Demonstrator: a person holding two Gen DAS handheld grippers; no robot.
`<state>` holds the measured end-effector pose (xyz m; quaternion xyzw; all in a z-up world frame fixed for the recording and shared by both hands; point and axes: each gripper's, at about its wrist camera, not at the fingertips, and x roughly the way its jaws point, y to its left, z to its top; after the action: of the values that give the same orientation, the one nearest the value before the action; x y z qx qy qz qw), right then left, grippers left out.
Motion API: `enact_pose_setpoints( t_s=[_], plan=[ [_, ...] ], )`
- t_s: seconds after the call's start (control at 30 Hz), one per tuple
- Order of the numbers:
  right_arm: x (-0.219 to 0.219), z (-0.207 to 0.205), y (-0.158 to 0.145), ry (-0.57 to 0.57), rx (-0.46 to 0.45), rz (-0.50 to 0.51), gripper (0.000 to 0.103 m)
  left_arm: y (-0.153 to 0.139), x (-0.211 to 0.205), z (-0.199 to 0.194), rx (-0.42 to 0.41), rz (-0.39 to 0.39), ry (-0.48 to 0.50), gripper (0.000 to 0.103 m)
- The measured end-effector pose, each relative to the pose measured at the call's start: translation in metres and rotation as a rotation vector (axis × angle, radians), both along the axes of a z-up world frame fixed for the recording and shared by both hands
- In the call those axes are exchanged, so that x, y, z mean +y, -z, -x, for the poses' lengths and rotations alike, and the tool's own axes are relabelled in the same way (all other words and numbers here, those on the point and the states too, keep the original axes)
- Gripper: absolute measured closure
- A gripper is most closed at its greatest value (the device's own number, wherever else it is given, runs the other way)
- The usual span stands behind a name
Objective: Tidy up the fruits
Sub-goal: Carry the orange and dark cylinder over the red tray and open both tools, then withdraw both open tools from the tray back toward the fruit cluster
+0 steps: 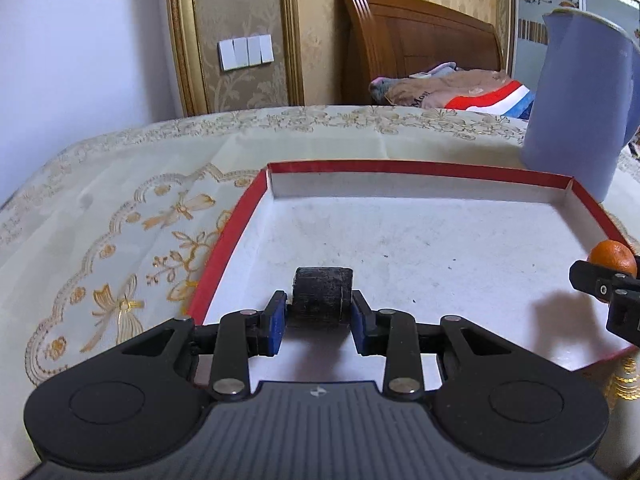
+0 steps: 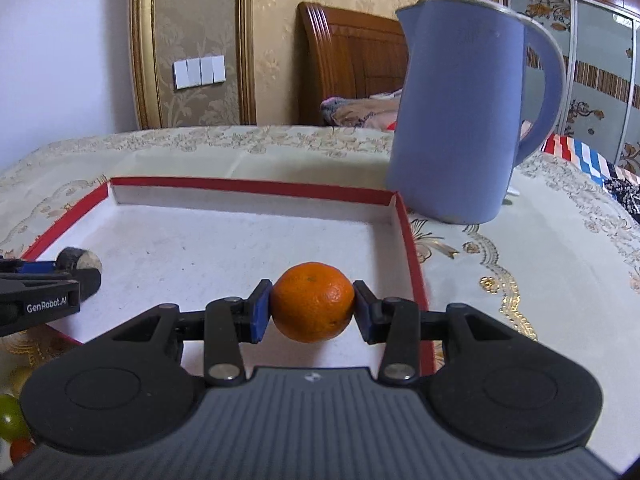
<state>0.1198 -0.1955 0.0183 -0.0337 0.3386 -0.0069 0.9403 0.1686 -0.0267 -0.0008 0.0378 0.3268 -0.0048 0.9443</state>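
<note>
A shallow red-rimmed box lid (image 1: 236, 216) with a white floor lies on the table; it also shows in the right wrist view (image 2: 256, 186). My left gripper (image 1: 319, 312) is shut on a short black cylinder-shaped piece (image 1: 322, 294), held low over the lid's near left part. My right gripper (image 2: 313, 308) is shut on an orange mandarin (image 2: 313, 306), held over the lid's near right part. In the left wrist view the mandarin (image 1: 614, 258) and the right gripper's fingers (image 1: 596, 280) show at the right edge. In the right wrist view the black piece (image 2: 82, 266) shows at the left.
A tall lavender-blue jug (image 2: 460, 120) stands on the tablecloth just behind the lid's far right corner; it also shows in the left wrist view (image 1: 580, 108). Green and red small fruits (image 2: 10, 424) lie at the lower left of the right wrist view. A bed stands behind the table.
</note>
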Motion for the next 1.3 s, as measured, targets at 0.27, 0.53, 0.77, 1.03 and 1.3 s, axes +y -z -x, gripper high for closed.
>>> enact_pose_setpoints(
  t_s=[0.27,0.53,0.77,1.03,1.3],
  plan=[
    [0.000,-0.008,0.003,-0.008,0.032,-0.017,0.063,-0.001,-0.004,-0.005,-0.013,-0.012,-0.002,0.071],
    [0.000,-0.009,0.004,-0.019,0.048,-0.016,0.062,0.000,-0.005,-0.004,0.001,-0.017,0.010,0.069],
    [0.003,0.008,-0.008,-0.003,-0.079,0.020,0.018,-0.010,-0.001,0.015,-0.149,-0.017,-0.008,0.027],
    [-0.007,0.028,-0.012,0.018,-0.121,-0.004,0.012,-0.015,0.009,0.043,-0.215,-0.023,-0.019,0.025],
    [-0.028,0.072,-0.016,0.062,-0.179,-0.096,0.007,-0.012,0.039,0.085,-0.192,0.064,-0.003,0.025]
  ],
)
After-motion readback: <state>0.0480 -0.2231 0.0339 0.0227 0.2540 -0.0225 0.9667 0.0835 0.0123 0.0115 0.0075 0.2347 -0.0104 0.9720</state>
